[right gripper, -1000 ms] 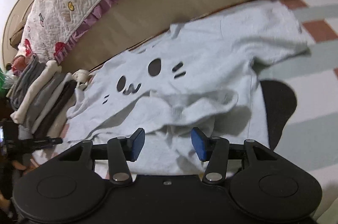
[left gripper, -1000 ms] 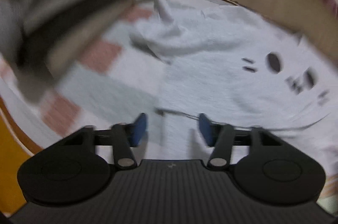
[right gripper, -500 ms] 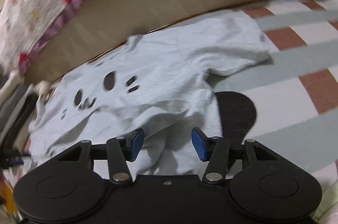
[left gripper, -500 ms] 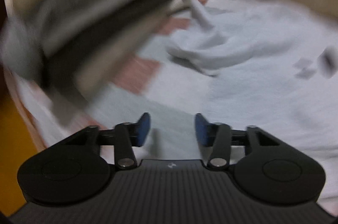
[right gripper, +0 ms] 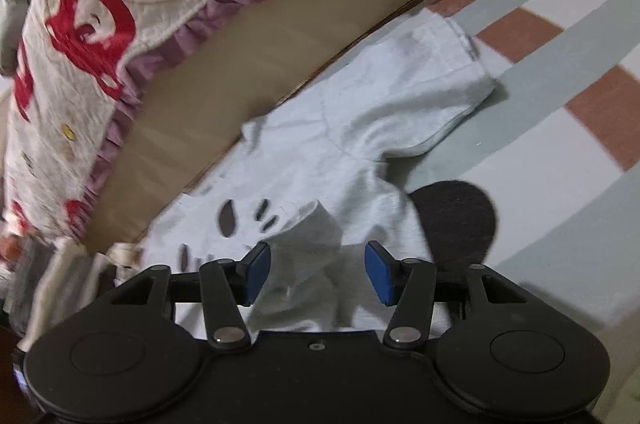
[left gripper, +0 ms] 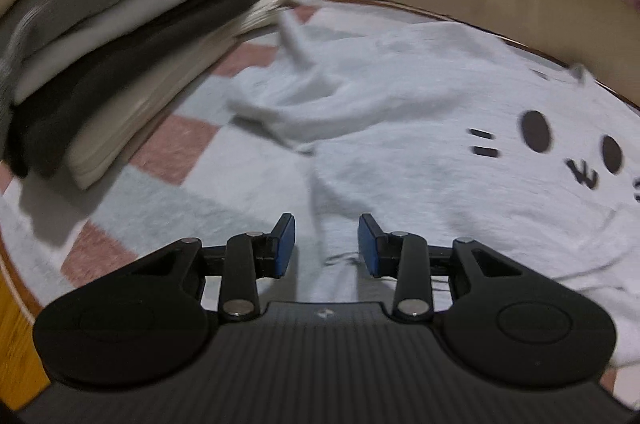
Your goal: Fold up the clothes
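A pale blue T-shirt with a black cat face lies spread on the checked mat; it also shows in the right wrist view. Its hem is folded up over the body. My left gripper is open and empty, low over the shirt's side edge near the crumpled left sleeve. My right gripper is open and empty over the raised fold of fabric, with the right sleeve beyond it.
A stack of folded clothes stands on the mat at the left. A checked mat covers the floor. A bed base with a quilted red-and-white cover runs along the far side. A black round patch lies by the shirt.
Both grippers swung while staying open. The left view turned back right so the cat face shows again. The right gripper moved closer to the shirt and turned toward the right sleeve.
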A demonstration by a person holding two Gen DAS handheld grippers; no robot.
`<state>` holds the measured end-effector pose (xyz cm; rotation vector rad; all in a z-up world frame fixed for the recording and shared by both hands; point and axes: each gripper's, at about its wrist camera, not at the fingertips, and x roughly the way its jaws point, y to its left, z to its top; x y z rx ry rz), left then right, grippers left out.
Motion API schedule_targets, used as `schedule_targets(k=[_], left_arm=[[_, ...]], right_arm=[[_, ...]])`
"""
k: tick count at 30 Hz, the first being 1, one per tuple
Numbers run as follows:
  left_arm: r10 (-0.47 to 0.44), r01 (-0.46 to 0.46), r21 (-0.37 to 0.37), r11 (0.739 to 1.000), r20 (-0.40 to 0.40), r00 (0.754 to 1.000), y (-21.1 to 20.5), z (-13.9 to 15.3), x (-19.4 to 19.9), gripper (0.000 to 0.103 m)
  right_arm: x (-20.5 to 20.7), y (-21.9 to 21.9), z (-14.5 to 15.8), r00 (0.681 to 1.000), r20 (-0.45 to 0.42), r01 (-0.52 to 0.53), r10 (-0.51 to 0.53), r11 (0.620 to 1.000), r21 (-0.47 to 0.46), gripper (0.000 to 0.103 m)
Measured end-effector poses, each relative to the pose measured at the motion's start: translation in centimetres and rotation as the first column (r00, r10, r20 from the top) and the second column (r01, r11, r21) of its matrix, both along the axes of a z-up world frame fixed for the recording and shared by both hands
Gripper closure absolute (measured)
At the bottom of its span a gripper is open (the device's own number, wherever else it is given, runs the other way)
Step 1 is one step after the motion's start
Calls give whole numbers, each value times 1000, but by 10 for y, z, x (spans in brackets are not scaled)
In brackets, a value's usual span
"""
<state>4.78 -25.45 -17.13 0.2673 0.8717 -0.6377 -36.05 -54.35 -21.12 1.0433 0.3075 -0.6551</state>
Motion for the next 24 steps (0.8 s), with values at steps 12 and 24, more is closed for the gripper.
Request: schedule_targets(k=[12,24], left_arm=[[-520,524,-40,851,74,851,-71,-4,-106,52],[-436,463,-53,885,263,861,-66,1,-115,52]], right_arm=[[16,-3,-18,995,-78,-58,63,996,69,41],[23,21,34,975,-223,-97,12,922,-374,97]])
